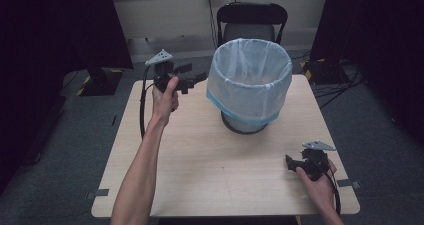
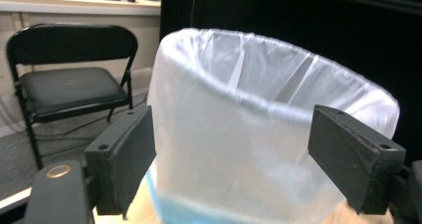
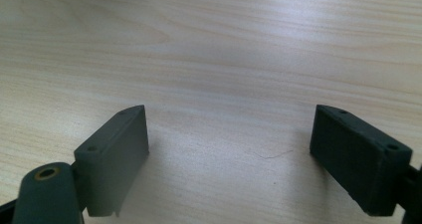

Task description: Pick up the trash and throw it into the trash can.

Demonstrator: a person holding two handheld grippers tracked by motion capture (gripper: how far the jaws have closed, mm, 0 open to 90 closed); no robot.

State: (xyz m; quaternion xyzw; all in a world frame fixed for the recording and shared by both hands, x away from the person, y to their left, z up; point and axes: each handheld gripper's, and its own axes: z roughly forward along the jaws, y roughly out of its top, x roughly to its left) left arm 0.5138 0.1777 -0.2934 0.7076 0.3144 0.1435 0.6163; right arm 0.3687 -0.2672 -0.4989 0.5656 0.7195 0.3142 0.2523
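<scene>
I have the left gripper (image 1: 192,79) up at the left of the table (image 1: 200,175), held level and aimed at the bin beside it. Its jaws stand wide with nothing between them, and in the left gripper view they frame the white liner bag (image 2: 259,134) without touching it. I judge the hand is held at rim height because the rolled top of the bag is the part worth pinching; the jaws are spread so they can take that folded edge.

The waste bin (image 1: 249,82) stands upright near the far middle of the table, mouth pointing straight up, its long axis vertical. The bag is turned down over the rim and hangs most of the way along the wall, with a blue band at its lower hem and the dark base showing beneath. Whether anything lies inside I cannot tell; the plastic is too cloudy.

At the near right corner I keep the right gripper (image 1: 291,162) low over the bare wood, pointing leftwards across the table, jaws equally wide and empty. It seems parked there well apart from the bin, out of the other hand's way.
</scene>
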